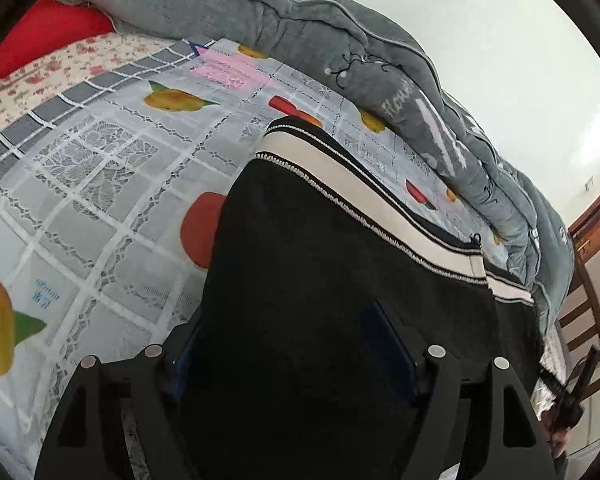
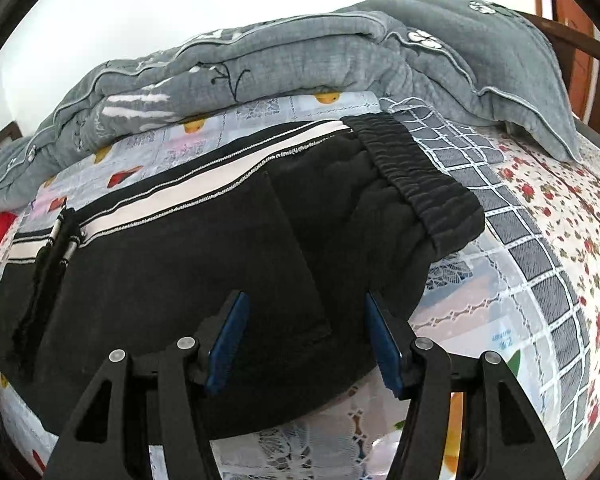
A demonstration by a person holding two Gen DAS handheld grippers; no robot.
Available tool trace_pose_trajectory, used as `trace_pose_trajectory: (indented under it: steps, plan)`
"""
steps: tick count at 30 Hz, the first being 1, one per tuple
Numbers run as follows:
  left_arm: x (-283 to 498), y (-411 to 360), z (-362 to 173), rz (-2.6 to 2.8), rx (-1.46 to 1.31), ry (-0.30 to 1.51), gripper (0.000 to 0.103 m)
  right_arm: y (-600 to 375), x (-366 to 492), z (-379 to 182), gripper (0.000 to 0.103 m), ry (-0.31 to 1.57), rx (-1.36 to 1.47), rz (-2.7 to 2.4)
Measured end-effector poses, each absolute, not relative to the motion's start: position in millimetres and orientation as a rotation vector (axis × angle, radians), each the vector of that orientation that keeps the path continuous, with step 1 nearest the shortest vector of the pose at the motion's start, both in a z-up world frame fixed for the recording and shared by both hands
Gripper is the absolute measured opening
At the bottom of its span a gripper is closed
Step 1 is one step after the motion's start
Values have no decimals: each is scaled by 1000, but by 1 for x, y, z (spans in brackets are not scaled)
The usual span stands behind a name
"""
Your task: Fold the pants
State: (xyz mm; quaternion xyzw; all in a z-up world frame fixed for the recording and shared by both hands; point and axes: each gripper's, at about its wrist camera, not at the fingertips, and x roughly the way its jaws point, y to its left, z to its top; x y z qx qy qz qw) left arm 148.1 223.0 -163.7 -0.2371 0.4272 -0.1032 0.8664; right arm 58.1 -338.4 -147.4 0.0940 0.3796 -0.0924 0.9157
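The black pants (image 2: 204,240) lie flat on the bed (image 2: 540,280), on top of a plastic cover printed with fruit (image 1: 100,208), and they look already doubled over, one leg upon the other. Their long axis runs across the bed, roughly parallel to the grey quilt (image 2: 260,64) that is heaped along the far side. In the right wrist view the elastic waistband (image 2: 416,172) is at the right end, so the pants point with the waist to the right and the legs go away to the left. A white side stripe (image 2: 204,184) with thin black lines follows the far edge of the pants, just beside the quilt, and a zipper pocket (image 2: 60,236) sits near the left end of it. The right gripper (image 2: 304,336) hangs over the near edge of the pants, not far from the waist; its jaws stand apart, the blue pads (image 2: 228,340) are both visible, and the black cloth lies under them and not pinched. In the left wrist view the left gripper (image 1: 292,344) is over the black cloth too, with the stripe running diagonally beyond it toward the right; its jaws are also apart and the pads do not press on the fabric. A red cloth (image 1: 48,36) and a floral sheet (image 1: 60,68) show at the far left corner there.
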Motion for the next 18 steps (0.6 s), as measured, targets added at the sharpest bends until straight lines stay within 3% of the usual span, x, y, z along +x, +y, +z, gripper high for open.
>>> trace_pose_trajectory:
  steps: [12,18]
  plan:
    - [69,243,-168,-353,-597,865,75,-343,46,-146,59,784,267,-161]
    - [92,242,-169,-322,-682,879,77,-337,43,-136,59,774,278,-138]
